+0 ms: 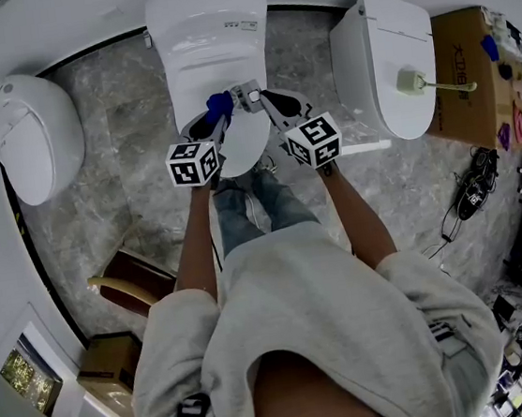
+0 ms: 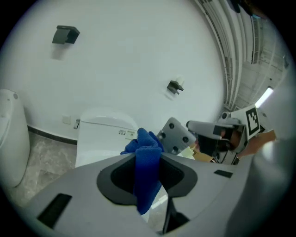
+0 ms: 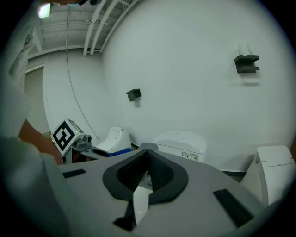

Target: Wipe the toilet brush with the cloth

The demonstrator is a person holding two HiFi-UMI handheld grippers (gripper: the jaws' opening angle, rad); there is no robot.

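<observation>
Toilet brush (image 1: 421, 85) lies on the closed lid of the right-hand toilet (image 1: 384, 55), centre-right of the head view and well apart from both your grippers. The blue cloth (image 2: 148, 171) is clamped in your left gripper (image 2: 149, 159), a fold sticking up past the tips and a tail hanging below. Your right gripper (image 3: 147, 159) has its jaws pressed together on nothing. There's a small label (image 2: 126, 133) on the middle toilet (image 1: 211, 30), too small to read, and the print on the cardboard box (image 1: 465, 64) at right won't resolve either. Your forearms (image 1: 195, 244) reach straight ahead, gripper tips nearly meeting over the middle toilet's lid. There is open marble floor (image 1: 106, 175) to the left.
</observation>
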